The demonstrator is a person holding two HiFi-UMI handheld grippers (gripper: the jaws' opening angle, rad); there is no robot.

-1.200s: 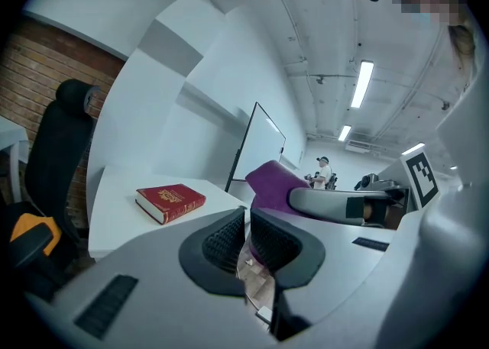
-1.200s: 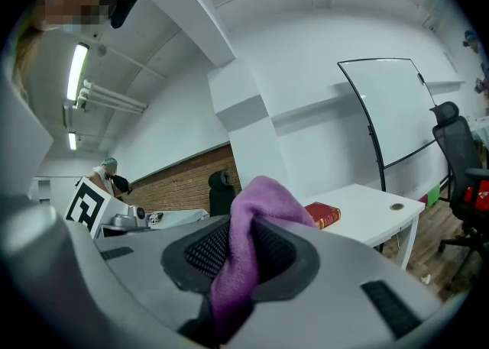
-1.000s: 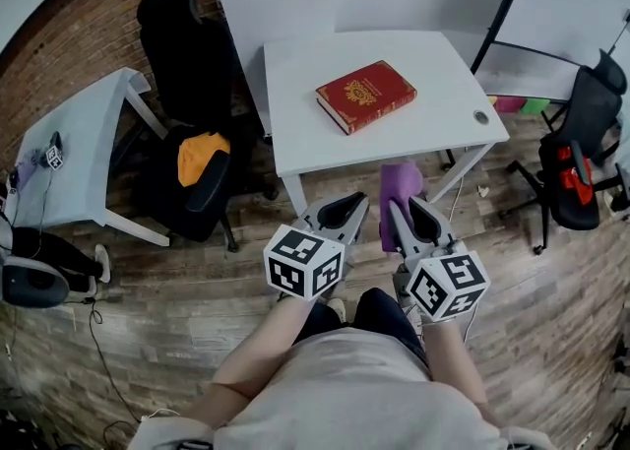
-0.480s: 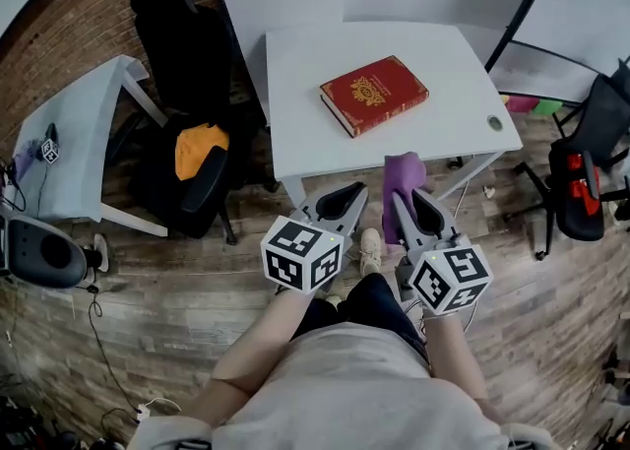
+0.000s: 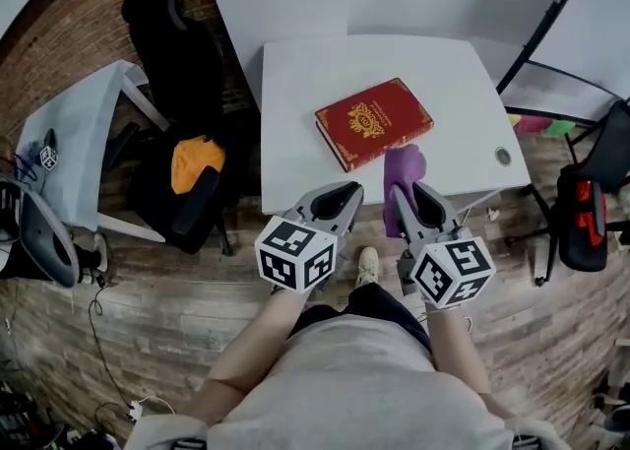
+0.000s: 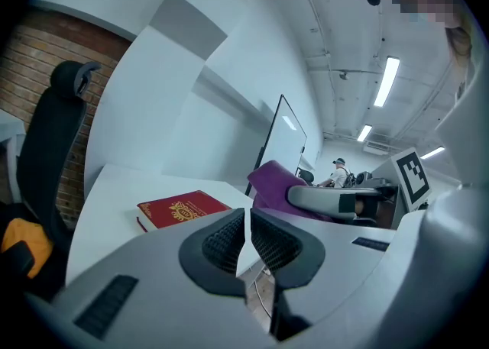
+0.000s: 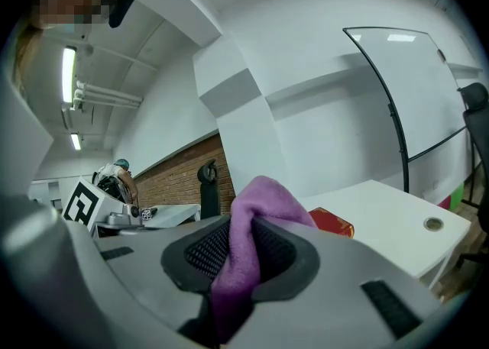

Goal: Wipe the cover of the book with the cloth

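Book (image 5: 374,123): 1 only, red w/ gold emblem on cover, lying flat, cover up, on white table (image 5: 305,113). It sits toward the table's near-right part, turned at an angle to the edges. Nothing on it.

Cloth (image 5: 402,177): 1, purple, pinched in right gripper (image 5: 409,200). Right gripper view shows both pads clamped on it, w/ one fold bulging up above the jaws (image 7: 248,248) and the rest hanging down between them. In head view the cloth's top end shows just beside the book's near edge, over the table's front edge; can't tell if it touches book or table.

Left gripper (image 5: 340,200): jaws drawn nearly together, only a thin slit betw. the 2 ribbed pads, nothing in it. Held level w/ the right one, just off the table's front edge, pointing toward the book.

Marker cubes: 2, one per gripper, left (image 5: 295,253) and right (image 5: 453,271), both close to the person's body.

Tables: 2. The white one w/ the book has 1 round grommet hole (image 5: 504,156) near its right corner. A 2nd pale table (image 5: 79,143) stands well apart on the left.

Black office chairs: 2 clear ones. One is betw. the tables w/ 1 orange item (image 5: 197,162) on its seat; the other (image 5: 581,202), on the right, has red parts.

Floor is wood planks; 1 shoe (image 5: 367,266) shows betw. the grippers.
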